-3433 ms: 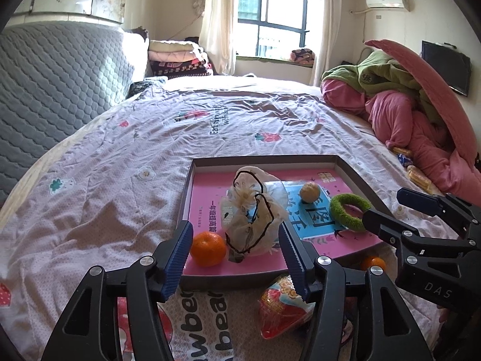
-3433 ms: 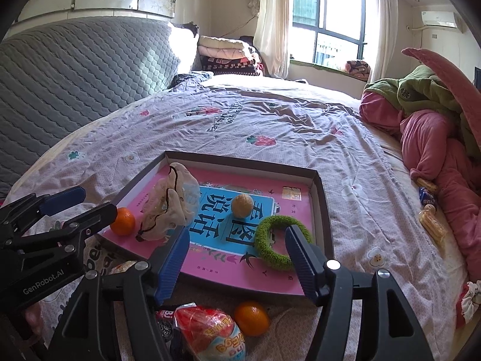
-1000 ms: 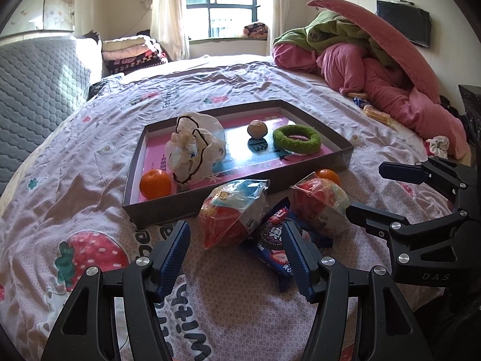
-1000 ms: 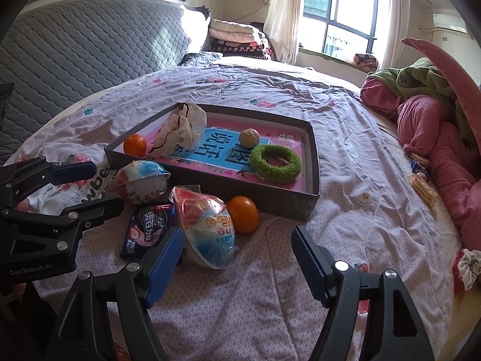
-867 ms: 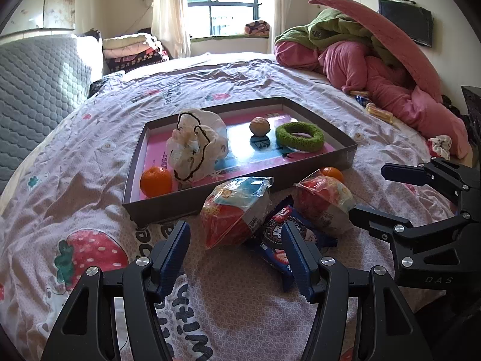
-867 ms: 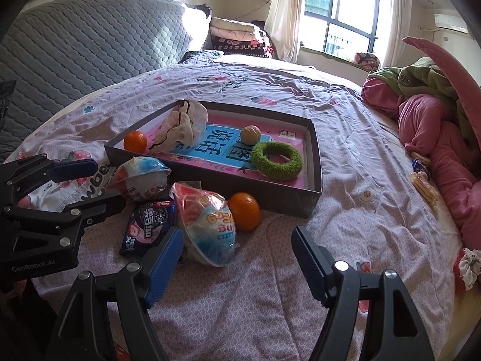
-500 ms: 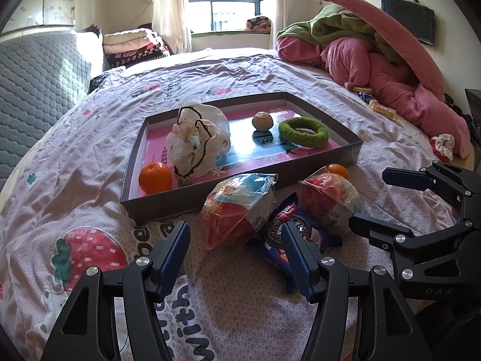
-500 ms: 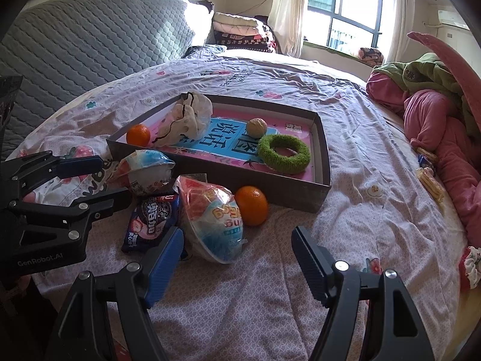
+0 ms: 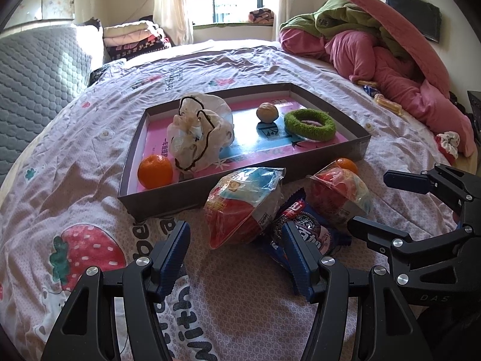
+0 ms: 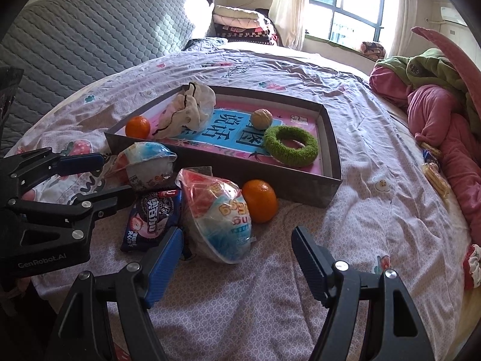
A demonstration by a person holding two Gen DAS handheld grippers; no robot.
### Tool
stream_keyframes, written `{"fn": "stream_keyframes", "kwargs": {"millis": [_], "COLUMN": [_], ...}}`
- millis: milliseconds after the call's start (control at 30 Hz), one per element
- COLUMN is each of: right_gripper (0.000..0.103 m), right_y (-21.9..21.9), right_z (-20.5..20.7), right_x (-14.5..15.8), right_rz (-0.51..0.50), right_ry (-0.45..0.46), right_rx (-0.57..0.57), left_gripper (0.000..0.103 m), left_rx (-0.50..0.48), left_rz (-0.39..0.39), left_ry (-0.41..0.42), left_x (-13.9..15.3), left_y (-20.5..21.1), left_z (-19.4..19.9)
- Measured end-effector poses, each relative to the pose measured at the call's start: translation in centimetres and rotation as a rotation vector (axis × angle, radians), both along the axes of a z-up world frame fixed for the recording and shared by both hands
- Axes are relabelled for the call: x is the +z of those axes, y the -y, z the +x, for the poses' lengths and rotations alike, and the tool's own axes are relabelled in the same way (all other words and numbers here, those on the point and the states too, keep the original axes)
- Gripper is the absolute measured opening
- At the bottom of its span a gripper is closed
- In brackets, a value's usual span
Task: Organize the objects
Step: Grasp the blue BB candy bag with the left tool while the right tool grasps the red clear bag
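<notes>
A shallow grey box tray (image 9: 156, 203) (image 10: 330, 138) lies on the bed. It holds an orange (image 9: 155, 171), a white plastic bag (image 9: 200, 138), a walnut (image 9: 266, 112) and a green ring (image 9: 309, 124). In front of it lie two wrapped snack bowls (image 9: 240, 207) (image 10: 219, 216), a cookie packet (image 10: 153, 213) and a second orange (image 10: 259, 200). My left gripper (image 9: 236, 249) is open and empty, just short of the left bowl. My right gripper (image 10: 237, 252) is open and empty, just short of the right bowl.
A pile of pink and green quilts (image 9: 390, 45) lies at the right of the bed. A grey padded headboard (image 10: 90, 30) runs along the left. Folded blankets (image 9: 135, 37) sit near the window. Small wrapped snacks (image 10: 434, 174) lie at the bed's right edge.
Both grippers drew back from over the tray, then eased slightly forward toward the snacks. Both stay open. Nothing on the bed has moved.
</notes>
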State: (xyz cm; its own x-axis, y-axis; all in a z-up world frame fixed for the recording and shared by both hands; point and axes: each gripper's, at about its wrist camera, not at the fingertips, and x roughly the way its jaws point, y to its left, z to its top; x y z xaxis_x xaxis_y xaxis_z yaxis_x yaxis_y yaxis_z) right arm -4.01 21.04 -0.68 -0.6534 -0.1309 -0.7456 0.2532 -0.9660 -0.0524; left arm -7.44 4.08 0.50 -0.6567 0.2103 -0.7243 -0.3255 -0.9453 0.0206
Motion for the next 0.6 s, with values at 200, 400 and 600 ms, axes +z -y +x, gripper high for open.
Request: {"fn": "stream_keyframes", "kwargs": {"millis": [200,400,600], "right_gripper": [0.074,0.074,0.074], "right_y": [-0.2,-0.2,-0.1], "right_z": [-0.6,-1.2,-1.8], "right_x": [-0.3,-0.5,-0.7], "right_rz": [-0.030,-0.060,-0.093], "right_ry": [0.024,0.042,0.063], "right_rx": [-0.014,-0.022,-0.027], "left_gripper": [0.065,0.065,0.065], "left_rx": [0.013,0.025,0.031], "left_rz": [0.007,0.021,0.029], "left_ry": [0.019,0.041,0.058], "left_x": [-0.2,-0.5,-0.8], "left_y": [0.0,0.0,-0.3], "left_z": [-0.8,-1.7,-2.5]}}
